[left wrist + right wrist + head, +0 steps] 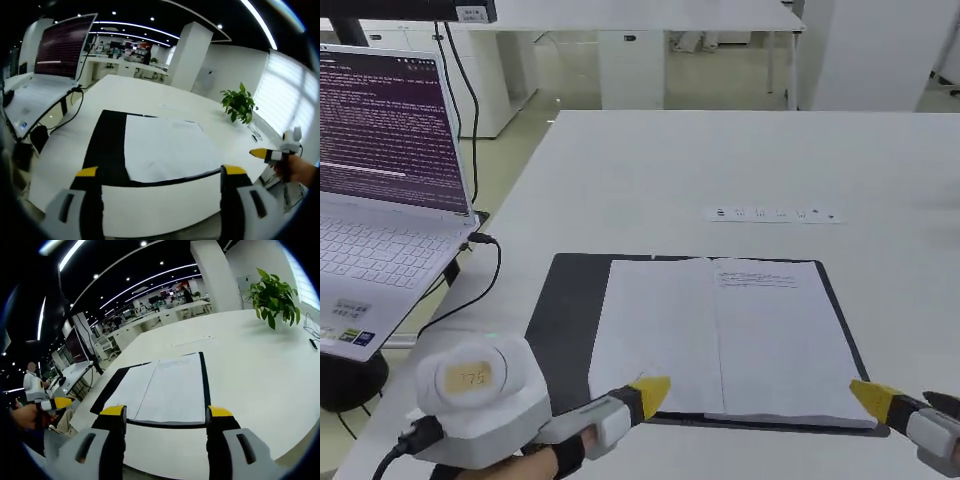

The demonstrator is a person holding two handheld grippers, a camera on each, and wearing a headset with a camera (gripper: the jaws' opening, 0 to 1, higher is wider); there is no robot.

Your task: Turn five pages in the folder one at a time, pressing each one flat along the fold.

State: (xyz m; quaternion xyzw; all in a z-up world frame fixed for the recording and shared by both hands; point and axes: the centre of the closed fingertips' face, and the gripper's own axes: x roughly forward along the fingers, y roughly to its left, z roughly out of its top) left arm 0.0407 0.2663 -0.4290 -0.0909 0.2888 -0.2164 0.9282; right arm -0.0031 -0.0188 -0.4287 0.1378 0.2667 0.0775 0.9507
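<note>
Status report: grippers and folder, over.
Left gripper open, right gripper open, both short of folder. Folder open flat, pages untouched. Laptop off left, clear.

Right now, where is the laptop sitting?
In the head view the laptop stands open at the far left, to the left of the open folder that lies on the white table.

Open laptop (380, 200) on my left, purple terminal text on screen, raised on a stand with a black base (345, 380). Black cable (498, 265) plugged into its right side, hanging in a loop. White workbench (720, 160) has a strip of small printed labels (775, 214) lying flat mid-surface. Potted plant (272, 292) stands at the far right end, thin dark cables (312, 337) near it. White column (187, 60) and more white desks (620, 20) behind.
</note>
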